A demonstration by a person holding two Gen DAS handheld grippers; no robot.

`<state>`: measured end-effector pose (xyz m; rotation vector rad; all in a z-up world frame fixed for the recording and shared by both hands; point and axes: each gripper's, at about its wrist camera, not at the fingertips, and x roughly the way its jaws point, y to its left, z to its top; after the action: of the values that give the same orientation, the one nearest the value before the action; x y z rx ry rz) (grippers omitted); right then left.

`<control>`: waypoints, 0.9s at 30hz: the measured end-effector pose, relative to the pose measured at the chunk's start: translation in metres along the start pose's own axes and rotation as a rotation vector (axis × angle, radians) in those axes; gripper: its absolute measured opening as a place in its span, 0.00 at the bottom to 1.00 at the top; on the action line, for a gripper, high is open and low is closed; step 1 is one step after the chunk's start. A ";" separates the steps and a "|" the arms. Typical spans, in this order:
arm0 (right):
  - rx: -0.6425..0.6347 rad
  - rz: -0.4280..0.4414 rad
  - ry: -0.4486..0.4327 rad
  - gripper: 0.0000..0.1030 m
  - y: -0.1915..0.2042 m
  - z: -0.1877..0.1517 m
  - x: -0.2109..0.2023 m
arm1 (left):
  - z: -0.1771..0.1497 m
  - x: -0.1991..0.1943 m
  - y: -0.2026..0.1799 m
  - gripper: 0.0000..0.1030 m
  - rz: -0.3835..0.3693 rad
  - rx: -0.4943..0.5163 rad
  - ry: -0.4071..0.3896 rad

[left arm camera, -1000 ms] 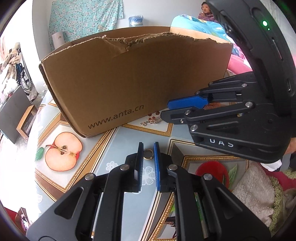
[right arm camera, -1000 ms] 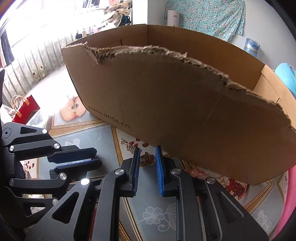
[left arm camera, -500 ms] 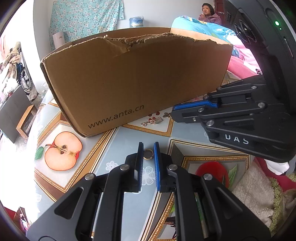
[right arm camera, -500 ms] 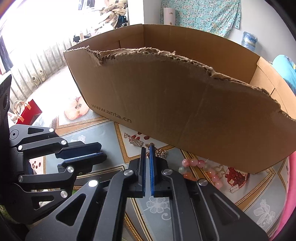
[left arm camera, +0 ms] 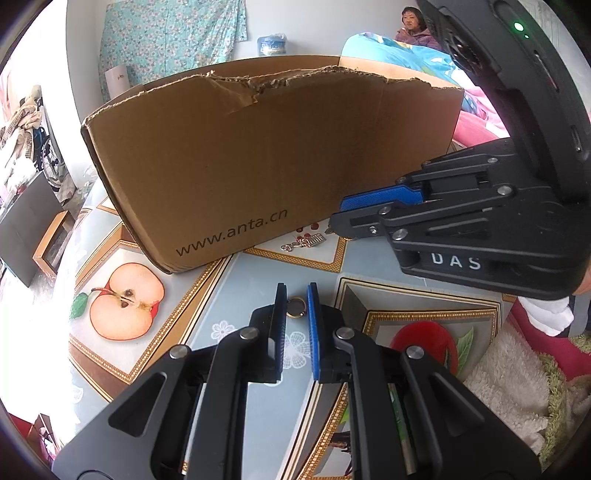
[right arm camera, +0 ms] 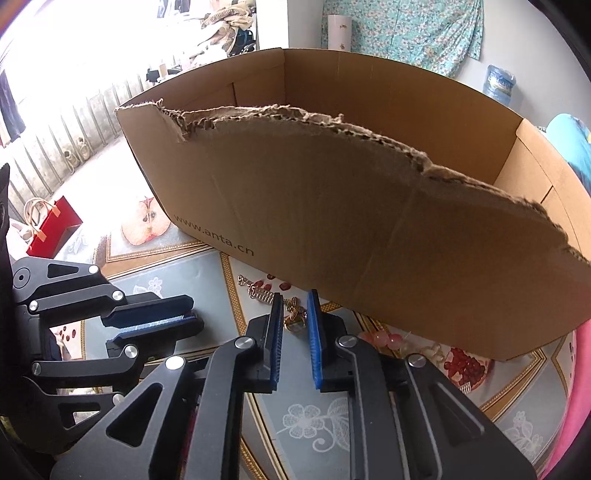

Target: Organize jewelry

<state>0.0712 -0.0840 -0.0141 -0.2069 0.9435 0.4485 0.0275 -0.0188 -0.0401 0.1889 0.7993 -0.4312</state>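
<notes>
A torn brown cardboard box [left arm camera: 266, 155] marked www.anta.cn stands on the table, also in the right wrist view [right arm camera: 369, 221]. My left gripper [left arm camera: 296, 295] is slightly open around a small gold ring [left arm camera: 296, 308] on the table. My right gripper [right arm camera: 295, 299] is slightly open around a gold ornament with a ring [right arm camera: 295, 317] at the box's foot; it shows in the left wrist view [left arm camera: 340, 218]. A silver clasp piece [left arm camera: 306, 242] and pink beads [right arm camera: 384, 338] lie along the box.
The table has a glass top over a fruit-print cloth [left arm camera: 125, 299]. A white fluffy towel [left arm camera: 509, 376] lies at the right. A red bag [right arm camera: 51, 225] stands on the floor at left. A person [left arm camera: 413, 26] sits far behind the box.
My right gripper was shut half a second ago and has opened slightly, with the gold ornament between its fingers. My left gripper stays around the ring.
</notes>
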 end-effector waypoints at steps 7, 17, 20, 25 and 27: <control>-0.029 0.008 0.022 0.12 0.002 0.007 0.010 | 0.001 0.001 0.000 0.10 -0.001 -0.004 0.002; 0.066 0.050 0.003 0.07 -0.019 -0.004 0.004 | 0.001 0.002 -0.001 0.10 0.002 0.000 0.002; 0.108 0.074 -0.014 0.07 -0.026 -0.007 -0.009 | 0.000 0.003 -0.002 0.10 0.004 -0.001 -0.002; 0.169 0.108 -0.042 0.07 -0.033 -0.017 -0.025 | 0.000 0.002 0.000 0.10 -0.001 -0.012 -0.001; 0.183 0.116 -0.057 0.07 -0.032 -0.019 -0.031 | 0.001 0.002 0.001 0.10 -0.005 -0.015 0.001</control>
<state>0.0563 -0.1283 -0.0011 0.0264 0.9375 0.4690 0.0300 -0.0195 -0.0411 0.1733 0.8039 -0.4299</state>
